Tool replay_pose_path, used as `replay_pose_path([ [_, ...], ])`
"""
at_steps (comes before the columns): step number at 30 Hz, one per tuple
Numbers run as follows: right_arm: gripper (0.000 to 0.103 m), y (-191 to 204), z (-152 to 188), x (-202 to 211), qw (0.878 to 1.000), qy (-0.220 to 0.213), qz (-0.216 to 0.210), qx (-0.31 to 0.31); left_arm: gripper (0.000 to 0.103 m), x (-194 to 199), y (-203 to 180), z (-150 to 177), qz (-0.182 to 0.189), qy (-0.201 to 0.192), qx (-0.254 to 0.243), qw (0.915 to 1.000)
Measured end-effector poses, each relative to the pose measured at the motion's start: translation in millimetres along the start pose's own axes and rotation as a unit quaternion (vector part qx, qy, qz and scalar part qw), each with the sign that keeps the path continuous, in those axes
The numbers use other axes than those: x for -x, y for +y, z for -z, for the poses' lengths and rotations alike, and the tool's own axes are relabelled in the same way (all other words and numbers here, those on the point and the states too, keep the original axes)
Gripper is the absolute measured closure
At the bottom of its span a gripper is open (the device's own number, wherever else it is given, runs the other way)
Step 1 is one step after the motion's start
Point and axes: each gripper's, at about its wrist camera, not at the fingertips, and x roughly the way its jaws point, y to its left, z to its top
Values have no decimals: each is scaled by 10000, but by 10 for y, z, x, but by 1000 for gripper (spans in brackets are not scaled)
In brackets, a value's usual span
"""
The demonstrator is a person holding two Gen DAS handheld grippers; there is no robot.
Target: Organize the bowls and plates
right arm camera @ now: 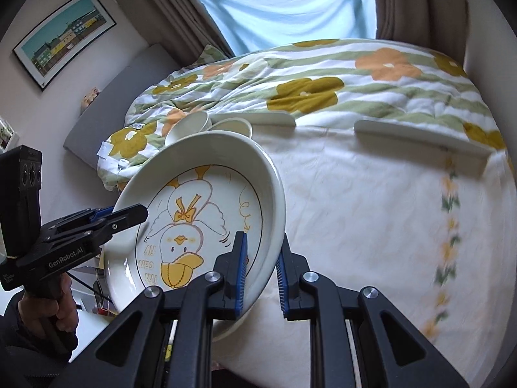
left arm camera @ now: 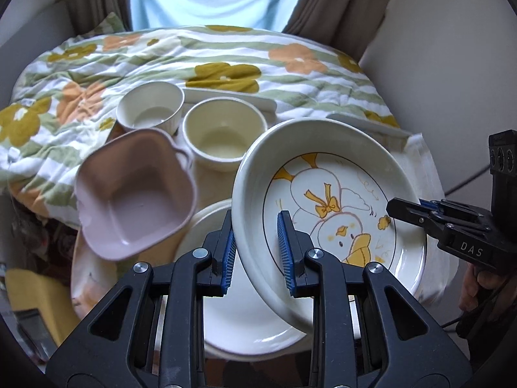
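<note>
We hold the duck plate (left arm camera: 329,200) tilted in the air, our left tool (left arm camera: 257,252) clamped on its near rim, our right tool (right arm camera: 261,271) clamped on the opposite rim. If either tool twists, the smooth rim could slip and drop onto the bowls (left arm camera: 223,139) beyond our left tool

Duck plate (left arm camera: 326,200) tilted, bowls (left arm camera: 223,135) upright

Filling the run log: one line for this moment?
left gripper: shut on duck plate | right gripper: shut on duck plate | plate: lifted, tilted
</note>
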Motion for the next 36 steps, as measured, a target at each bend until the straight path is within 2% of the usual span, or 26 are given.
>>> replay_pose_path([
  [8, 87, 193, 397, -182, 9990, 196, 279, -296, 81, -196, 290, 402, 183, 478, -83, 9987],
  [18, 87, 220, 487, -436, 9976, 401, 551, -98, 81, -568, 442, 643, 116, 836, -3, 9964],
  [25, 87, 311, 489, -514, 9973, 413, 607, 26, 81, -696, 444, 673, -262, 950, -88, 9951],
  [36, 87, 349, 472, -583, 9957, 463, 779, 208, 81, -746, 254, 675, -916, 770, -770, 9898],
])
